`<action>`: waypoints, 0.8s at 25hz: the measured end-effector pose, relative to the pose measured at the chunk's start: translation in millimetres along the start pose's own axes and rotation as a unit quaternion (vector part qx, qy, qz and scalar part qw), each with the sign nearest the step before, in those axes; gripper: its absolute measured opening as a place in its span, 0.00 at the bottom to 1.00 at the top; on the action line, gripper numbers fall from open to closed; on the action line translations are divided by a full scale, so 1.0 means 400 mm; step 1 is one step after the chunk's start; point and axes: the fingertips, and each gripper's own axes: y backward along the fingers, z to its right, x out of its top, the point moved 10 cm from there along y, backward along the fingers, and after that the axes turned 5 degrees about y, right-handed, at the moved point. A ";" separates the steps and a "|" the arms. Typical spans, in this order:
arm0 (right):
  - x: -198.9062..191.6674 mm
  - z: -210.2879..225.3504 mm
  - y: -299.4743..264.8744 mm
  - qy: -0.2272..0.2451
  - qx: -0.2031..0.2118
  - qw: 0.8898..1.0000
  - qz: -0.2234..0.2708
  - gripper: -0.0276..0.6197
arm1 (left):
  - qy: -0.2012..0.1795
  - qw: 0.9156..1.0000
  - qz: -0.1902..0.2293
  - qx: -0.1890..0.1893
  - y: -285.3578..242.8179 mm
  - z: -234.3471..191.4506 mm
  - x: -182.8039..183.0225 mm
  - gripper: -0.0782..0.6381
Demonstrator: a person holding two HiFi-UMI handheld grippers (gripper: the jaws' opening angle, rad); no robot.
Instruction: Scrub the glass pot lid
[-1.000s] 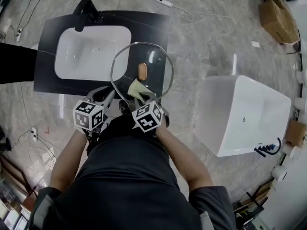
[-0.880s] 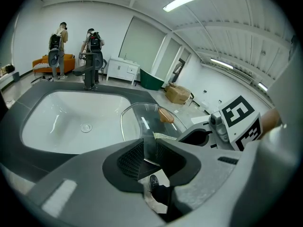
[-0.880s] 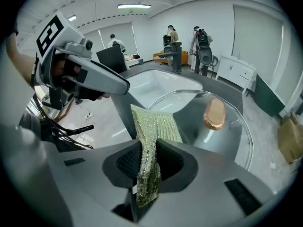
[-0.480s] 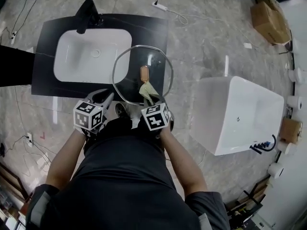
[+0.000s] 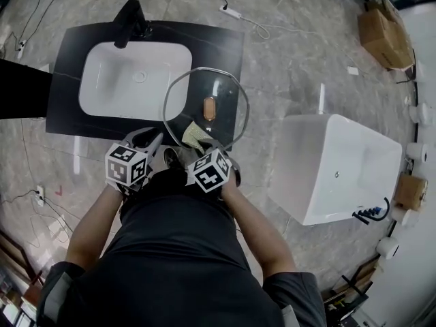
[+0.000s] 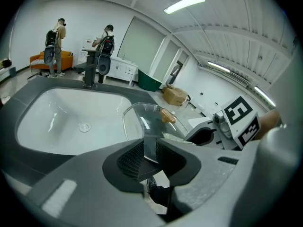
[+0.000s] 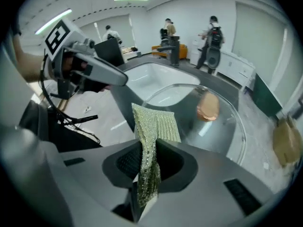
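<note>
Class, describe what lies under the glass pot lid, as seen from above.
Through the glass pot lid you see the dark countertop and the right edge of the white sink. The scrubbing cloth covers a patch by the near rim, hiding what lies below.

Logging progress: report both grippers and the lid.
Left gripper shut on rim of round clear glass pot lid. Right gripper shut on yellow-green mesh scrub cloth, at lid's near edge. Lid held over dark countertop; nothing blocking.

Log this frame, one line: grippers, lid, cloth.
left gripper: shut on glass lid rim | right gripper: shut on scrub cloth | cloth: against lid's near side | lid: above black counter, beside sink
</note>
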 end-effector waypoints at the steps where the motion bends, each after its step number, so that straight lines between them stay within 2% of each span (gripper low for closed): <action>1: 0.020 -0.021 -0.012 0.036 0.018 0.999 -0.009 0.14 | 0.002 1.000 0.003 0.004 0.005 -0.003 -0.001 0.22; 4: 0.078 -0.069 -0.044 0.161 0.044 0.985 -0.043 0.14 | 0.013 0.999 0.027 0.028 0.027 -0.020 0.002 0.22; 6: 0.110 -0.084 -0.064 0.238 0.030 0.968 -0.067 0.14 | 0.029 0.997 0.046 0.049 0.047 -0.039 0.004 0.22; 8: 0.140 -0.090 -0.085 0.279 0.019 0.956 -0.087 0.14 | 0.047 0.995 0.060 0.068 0.069 -0.061 0.004 0.22; 10: 0.174 -0.087 -0.104 0.280 0.027 0.955 -0.099 0.14 | 0.065 0.992 0.072 0.085 0.093 -0.079 0.002 0.22; 14: 0.258 -0.049 -0.125 0.246 0.050 0.961 -0.119 0.14 | 0.093 0.986 0.100 0.099 0.133 -0.088 0.007 0.22; 20: 0.356 0.008 -0.159 0.259 0.012 0.953 -0.159 0.14 | 0.093 0.986 0.107 0.090 0.144 -0.080 0.005 0.22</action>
